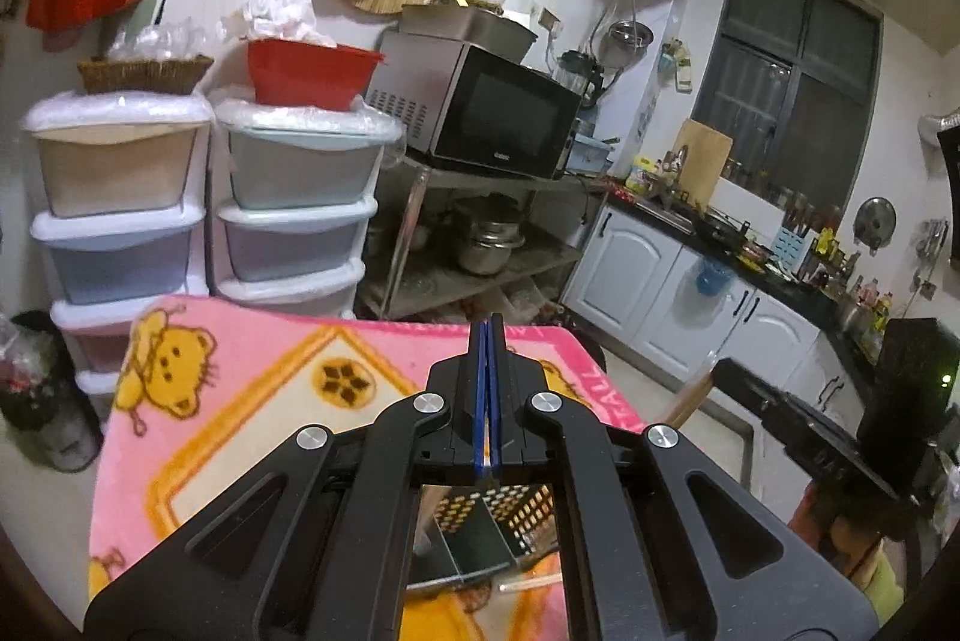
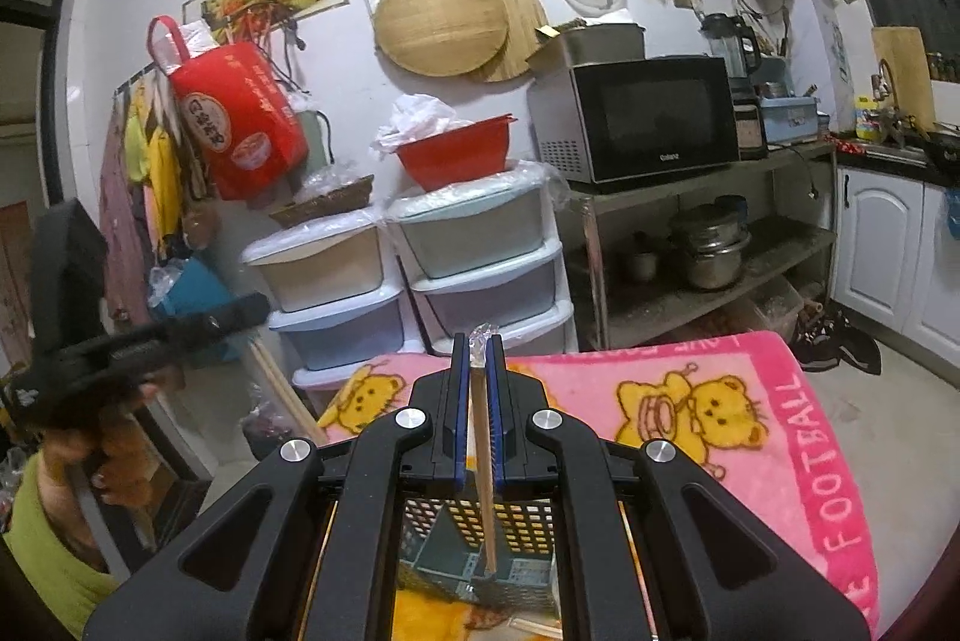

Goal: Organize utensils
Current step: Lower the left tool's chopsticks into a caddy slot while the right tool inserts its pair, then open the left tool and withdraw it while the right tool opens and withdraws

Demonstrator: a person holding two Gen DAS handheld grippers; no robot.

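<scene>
My left gripper (image 1: pixel 487 328) is shut with nothing between its blue pads, held above a pink bear blanket (image 1: pixel 252 401). Under it sits a perforated utensil basket (image 1: pixel 519 512), and a loose chopstick (image 1: pixel 528 585) lies beside the basket. My right gripper (image 2: pixel 478 342) is shut on a wooden chopstick (image 2: pixel 485 461) in clear wrap. The chopstick's lower end hangs over the same basket (image 2: pixel 480 533). In the left wrist view the right gripper (image 1: pixel 723 371) shows at the right with the chopstick (image 1: pixel 690 401). The left gripper (image 2: pixel 261 306) appears at the left in the right wrist view, held by a hand (image 2: pixel 114 461).
Stacked plastic drawers (image 2: pixel 480 275) stand just beyond the blanket's far edge. A metal rack (image 2: pixel 708 245) with pots carries a microwave (image 2: pixel 654 119). White cabinets (image 1: pixel 660 281) and a crowded counter (image 1: pixel 750 245) run to the right. A bin (image 1: pixel 42 389) stands at the left.
</scene>
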